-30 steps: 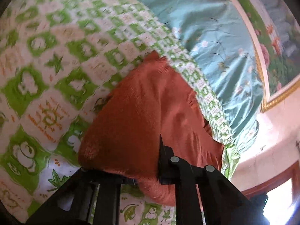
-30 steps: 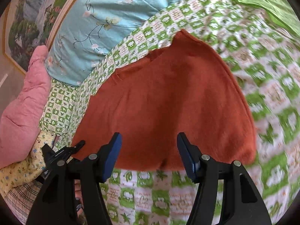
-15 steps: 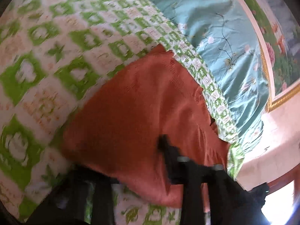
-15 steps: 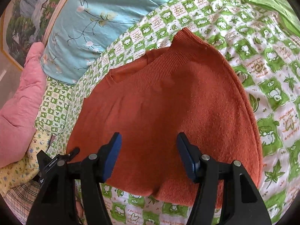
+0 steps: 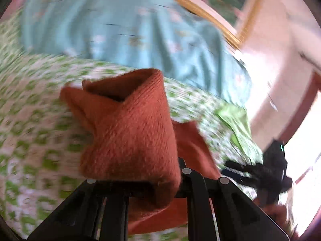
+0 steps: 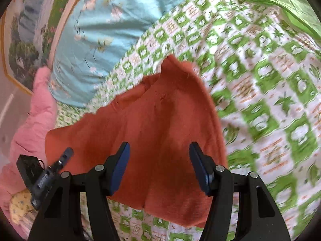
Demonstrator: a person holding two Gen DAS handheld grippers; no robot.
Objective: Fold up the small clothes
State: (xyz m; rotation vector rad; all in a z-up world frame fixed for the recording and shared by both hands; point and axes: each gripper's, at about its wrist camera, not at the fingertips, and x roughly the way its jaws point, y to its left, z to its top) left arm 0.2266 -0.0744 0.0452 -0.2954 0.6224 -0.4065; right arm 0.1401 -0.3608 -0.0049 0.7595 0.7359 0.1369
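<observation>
A rust-orange knit garment [image 6: 152, 124] lies on a green-and-white patterned bedsheet [image 6: 260, 76]. In the left wrist view my left gripper [image 5: 156, 182] is shut on an edge of the garment [image 5: 128, 132] and holds it lifted and folded over; the cloth hides its fingertips. My right gripper [image 6: 158, 166] is open and empty, its blue pads [image 6: 120, 168] just above the garment's near part. The left gripper also shows at the lower left of the right wrist view [image 6: 50, 172].
A light-blue floral quilt [image 6: 112, 20] lies at the far side of the bed. A pink pillow [image 6: 30, 124] sits at the left. A framed picture [image 6: 26, 46] hangs on the wall behind. A plain green cloth [image 6: 280, 0] lies at the far right.
My left gripper has lifted the garment's edge off the sheet and swung it over toward the right; its view is now blurred. The right gripper stays open over the garment.
</observation>
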